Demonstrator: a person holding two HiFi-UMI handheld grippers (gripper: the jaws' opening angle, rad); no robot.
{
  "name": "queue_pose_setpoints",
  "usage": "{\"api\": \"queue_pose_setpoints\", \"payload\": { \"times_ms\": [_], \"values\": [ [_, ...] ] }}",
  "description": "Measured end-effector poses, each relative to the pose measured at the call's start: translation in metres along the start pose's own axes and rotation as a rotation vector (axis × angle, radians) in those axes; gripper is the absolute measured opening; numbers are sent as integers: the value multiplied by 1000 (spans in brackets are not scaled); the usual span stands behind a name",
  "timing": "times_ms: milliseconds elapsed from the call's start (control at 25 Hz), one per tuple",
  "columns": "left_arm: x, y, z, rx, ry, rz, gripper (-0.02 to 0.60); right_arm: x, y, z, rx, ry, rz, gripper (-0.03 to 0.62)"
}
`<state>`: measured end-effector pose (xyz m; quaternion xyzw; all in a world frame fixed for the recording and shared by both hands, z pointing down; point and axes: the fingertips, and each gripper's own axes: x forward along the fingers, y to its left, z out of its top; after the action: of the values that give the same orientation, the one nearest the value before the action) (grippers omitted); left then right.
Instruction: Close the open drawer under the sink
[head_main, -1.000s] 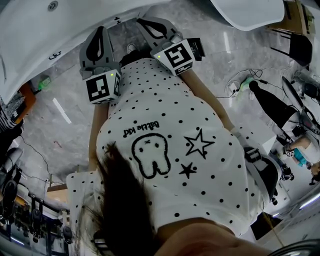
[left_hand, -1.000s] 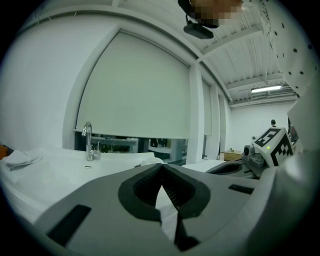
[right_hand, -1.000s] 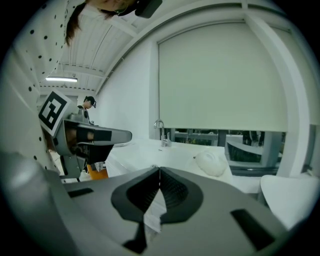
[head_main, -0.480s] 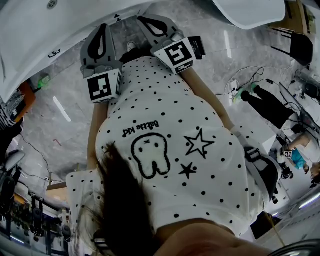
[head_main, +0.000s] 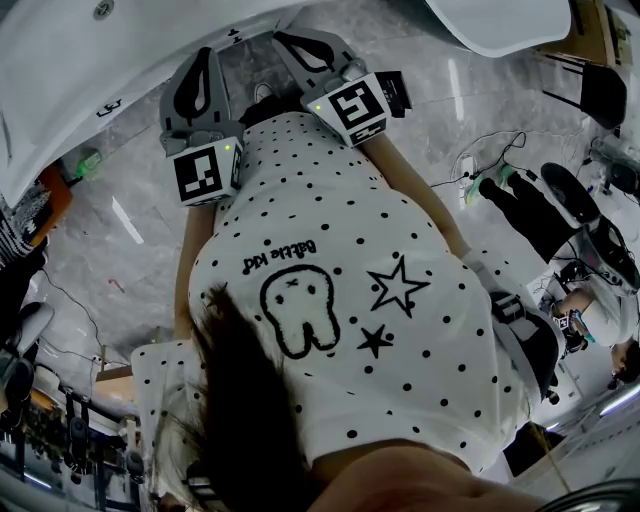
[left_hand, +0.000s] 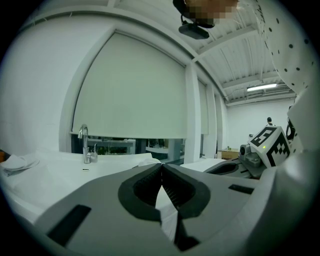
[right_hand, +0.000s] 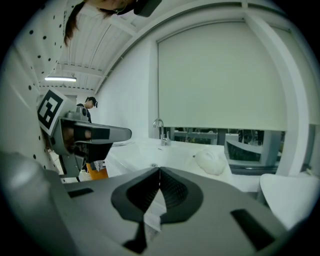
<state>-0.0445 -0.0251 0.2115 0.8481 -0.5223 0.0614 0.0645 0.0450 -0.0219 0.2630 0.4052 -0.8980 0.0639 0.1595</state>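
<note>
No drawer shows in any view. In the head view I hold both grippers in front of my dotted shirt, pointing toward the white sink counter (head_main: 60, 90). My left gripper (head_main: 207, 52) (left_hand: 161, 165) is shut, its ridged pads meeting with nothing between them. Beside it, my right gripper (head_main: 283, 38) (right_hand: 160, 169) is shut and empty too. Past the jaws the counter carries a chrome faucet (left_hand: 85, 145) (right_hand: 160, 131). The sink's drain (head_main: 105, 10) sits at the head view's top left.
The floor (head_main: 130, 250) is grey marble, with cables (head_main: 480, 160) on it at the right. A bystander's dark legs (head_main: 540, 210) stand there too. A white tub (head_main: 500, 25) is at the top right, and a white lump (right_hand: 210, 161) lies on the counter.
Both grippers have kept still. The bystander's legs at the right of the head view have shifted.
</note>
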Motion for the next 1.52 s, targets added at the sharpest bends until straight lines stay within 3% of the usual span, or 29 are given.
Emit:
{"api": "queue_pose_setpoints", "payload": {
  "times_ms": [1520],
  "values": [
    [1, 6, 4, -29, 1, 44, 5, 1, -1, 2, -2, 12, 21, 14]
  ]
}}
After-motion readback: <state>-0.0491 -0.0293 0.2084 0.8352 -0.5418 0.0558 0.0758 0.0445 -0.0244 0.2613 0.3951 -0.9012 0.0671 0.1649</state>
